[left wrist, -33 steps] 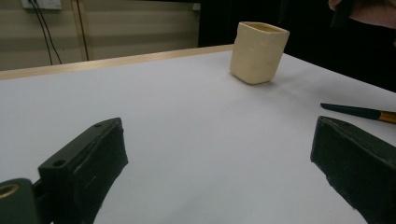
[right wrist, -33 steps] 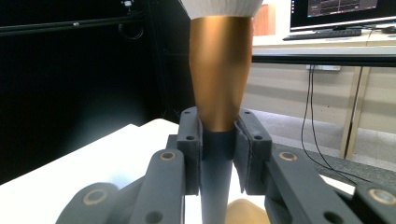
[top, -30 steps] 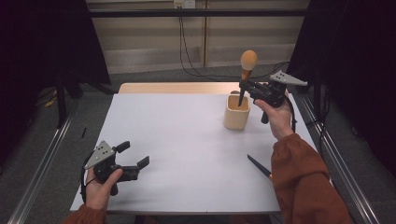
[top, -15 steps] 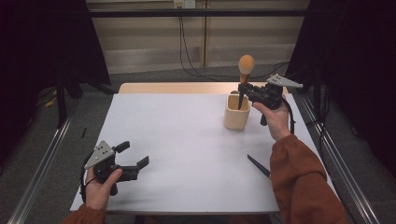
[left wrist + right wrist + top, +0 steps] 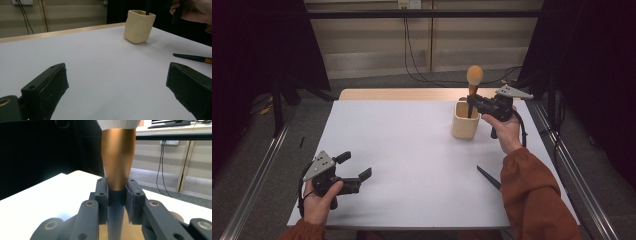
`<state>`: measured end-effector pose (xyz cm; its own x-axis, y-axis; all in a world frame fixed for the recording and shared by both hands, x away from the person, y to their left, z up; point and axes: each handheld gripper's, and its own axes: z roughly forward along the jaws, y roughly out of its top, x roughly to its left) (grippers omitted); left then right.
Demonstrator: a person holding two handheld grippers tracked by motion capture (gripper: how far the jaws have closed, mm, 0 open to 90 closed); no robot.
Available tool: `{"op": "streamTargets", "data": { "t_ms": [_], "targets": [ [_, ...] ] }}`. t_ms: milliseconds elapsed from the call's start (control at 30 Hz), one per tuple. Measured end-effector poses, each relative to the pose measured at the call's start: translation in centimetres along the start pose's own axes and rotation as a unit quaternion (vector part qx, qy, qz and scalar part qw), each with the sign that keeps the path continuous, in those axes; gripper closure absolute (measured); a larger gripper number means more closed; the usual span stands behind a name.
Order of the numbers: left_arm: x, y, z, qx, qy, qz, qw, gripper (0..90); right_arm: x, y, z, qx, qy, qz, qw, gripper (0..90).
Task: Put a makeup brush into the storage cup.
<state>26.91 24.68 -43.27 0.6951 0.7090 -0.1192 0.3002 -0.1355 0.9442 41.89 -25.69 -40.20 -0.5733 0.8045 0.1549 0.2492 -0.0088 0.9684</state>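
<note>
A make-up brush [image 5: 475, 76] with a tan round head and copper ferrule [image 5: 119, 157] stands upright, its dark handle dipping into a cream cup [image 5: 464, 122] at the table's back right. My right gripper [image 5: 471, 101] is shut on the handle just below the ferrule, directly above the cup's rim, and its pads [image 5: 102, 195] squeeze the handle from both sides. My left gripper [image 5: 356, 165] rests near the front left edge, open, with bare table between its jaws. In the left gripper view the cup [image 5: 138, 26] stands far ahead of my open left gripper [image 5: 117, 87].
A second dark brush [image 5: 488, 176] lies flat on the white table [image 5: 402, 150] at the front right, beside the orange sleeve [image 5: 532, 200]. The same brush [image 5: 192, 58] lies to the right in the left gripper view. Metal rails run along both sides of the table.
My right gripper has sunk a little with the brush, so the handle reaches deeper into the cup. The left gripper has kept still.
</note>
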Motion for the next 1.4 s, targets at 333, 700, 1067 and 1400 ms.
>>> {"op": "streamTargets", "data": {
  "t_ms": [333,700,1067,1400],
  "targets": [
    [0.0,0.0,0.0,0.001,-0.001,-0.002,1.0,3.6,-0.1,-1.3,0.2,0.011,0.001,0.007,0.9999,74.1],
    [0.0,0.0,0.1,0.003,0.0,-0.001,1.0,3.6,-0.3,-2.2,0.1,0.022,0.001,0.013,0.9997,74.0],
    [0.1,-0.1,0.1,0.003,-0.001,0.0,1.0,3.6,-0.4,-2.4,0.0,0.035,-0.005,0.022,0.9991,67.9],
    [0.1,-0.1,0.1,0.003,-0.001,0.0,1.0,3.6,-0.4,-2.5,-0.5,0.039,-0.016,0.02,0.9989,40.7]
  ]
}}
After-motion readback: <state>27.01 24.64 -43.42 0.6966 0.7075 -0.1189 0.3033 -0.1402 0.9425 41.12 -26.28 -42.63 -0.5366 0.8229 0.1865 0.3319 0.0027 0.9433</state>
